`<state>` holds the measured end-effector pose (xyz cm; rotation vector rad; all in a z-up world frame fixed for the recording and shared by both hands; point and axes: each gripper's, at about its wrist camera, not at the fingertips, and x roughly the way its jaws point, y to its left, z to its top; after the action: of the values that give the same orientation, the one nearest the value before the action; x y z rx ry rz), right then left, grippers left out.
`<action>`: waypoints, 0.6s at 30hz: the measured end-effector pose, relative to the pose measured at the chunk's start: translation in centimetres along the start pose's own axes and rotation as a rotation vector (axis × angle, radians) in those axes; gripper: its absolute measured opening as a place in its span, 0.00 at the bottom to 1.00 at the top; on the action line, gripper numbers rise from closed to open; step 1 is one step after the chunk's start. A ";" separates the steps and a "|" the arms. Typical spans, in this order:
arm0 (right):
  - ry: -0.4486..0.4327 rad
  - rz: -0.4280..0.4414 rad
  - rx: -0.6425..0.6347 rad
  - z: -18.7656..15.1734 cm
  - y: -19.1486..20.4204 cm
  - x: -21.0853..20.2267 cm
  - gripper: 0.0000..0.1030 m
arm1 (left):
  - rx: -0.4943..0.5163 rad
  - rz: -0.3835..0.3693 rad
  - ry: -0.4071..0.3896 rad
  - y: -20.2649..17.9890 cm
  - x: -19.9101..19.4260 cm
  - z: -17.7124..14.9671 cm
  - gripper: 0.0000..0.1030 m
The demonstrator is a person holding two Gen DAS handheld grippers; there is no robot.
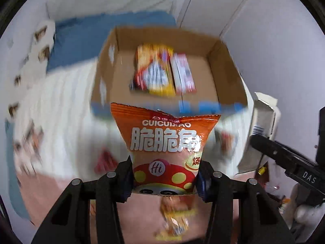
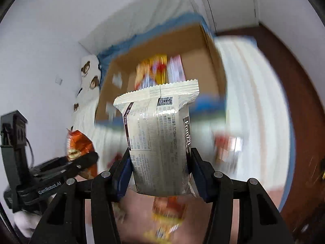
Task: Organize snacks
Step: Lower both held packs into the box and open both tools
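My left gripper (image 1: 165,180) is shut on an orange snack bag (image 1: 165,140) and holds it upright in the air, just short of an open cardboard box (image 1: 225,61). My right gripper (image 2: 160,172) is shut on a silver Franzzi snack pack (image 2: 158,134), also held up before the same box (image 2: 211,57). Inside the box lie a yellow-red snack pack (image 1: 154,69) and a red-white one (image 1: 183,74). The right gripper shows at the right edge of the left wrist view (image 1: 288,160). The left gripper with its orange bag (image 2: 79,146) shows at the left of the right wrist view.
The box stands on a bed with a white striped blanket (image 1: 65,105) and blue sheet (image 1: 81,38). More snack packs lie blurred on the pink cover below the grippers (image 1: 174,219). A white bear-print pillow (image 1: 42,40) lies at the left, a wall and door behind.
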<state>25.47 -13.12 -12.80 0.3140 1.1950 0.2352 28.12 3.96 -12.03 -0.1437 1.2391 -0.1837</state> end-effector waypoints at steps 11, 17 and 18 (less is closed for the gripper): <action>0.053 -0.194 -0.061 15.8 0.7 9.1 0.55 | -0.035 0.162 0.157 5.0 10.3 16.3 0.45; 0.118 -0.271 -0.076 19.3 -1.6 13.2 0.55 | -0.040 0.220 0.215 7.0 15.9 19.7 0.45; 0.127 -0.277 -0.075 19.5 -1.7 13.9 0.55 | -0.043 0.222 0.219 7.3 16.5 19.9 0.45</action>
<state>48.65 -12.24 -19.04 0.0661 1.3365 0.0585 52.65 7.67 -22.46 -0.0226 1.4668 0.0212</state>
